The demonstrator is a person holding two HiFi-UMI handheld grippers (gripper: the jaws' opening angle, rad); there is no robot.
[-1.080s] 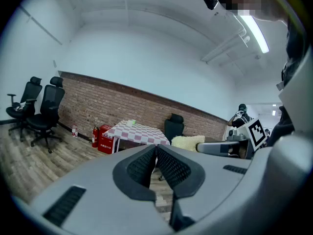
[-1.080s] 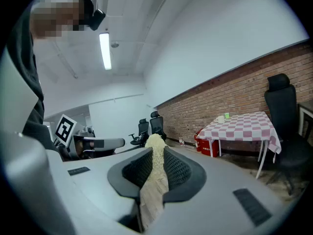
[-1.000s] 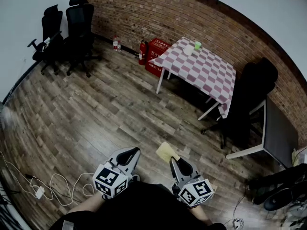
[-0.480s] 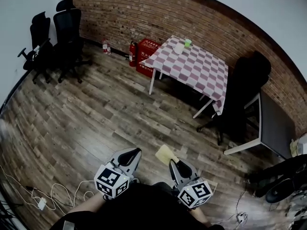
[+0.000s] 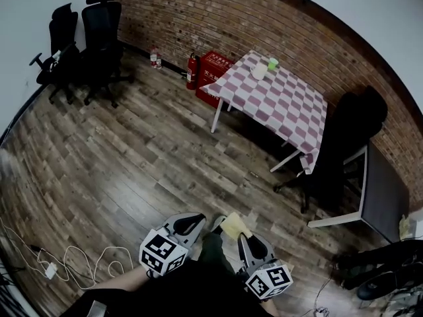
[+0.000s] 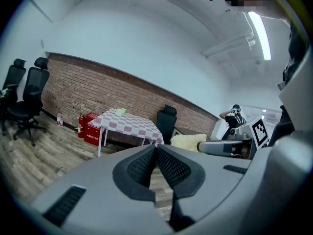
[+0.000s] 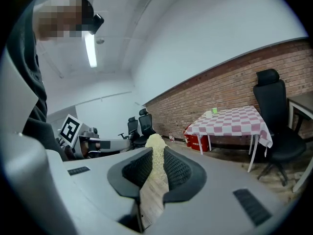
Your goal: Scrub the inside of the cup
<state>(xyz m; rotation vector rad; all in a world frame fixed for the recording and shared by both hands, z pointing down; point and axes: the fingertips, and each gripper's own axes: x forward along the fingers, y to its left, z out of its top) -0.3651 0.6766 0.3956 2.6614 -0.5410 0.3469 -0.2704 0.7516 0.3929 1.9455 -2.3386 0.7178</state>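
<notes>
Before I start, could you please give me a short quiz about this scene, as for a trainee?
1. True or false: the left gripper is shut and empty.
2. What does the right gripper hold? A) a yellow scrub pad B) a cup C) a bottle
3. Where does the white cup stand?
Key: 1 true; 2 A; 3 on the checkered table, across the room from both grippers.

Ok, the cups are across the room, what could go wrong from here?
1. The sponge sticks out past the right gripper; it may slip on the way.
2. The left gripper is shut and empty; it must open to steady a cup.
3. The white cup and green cup stand close on the table; one could get knocked.
</notes>
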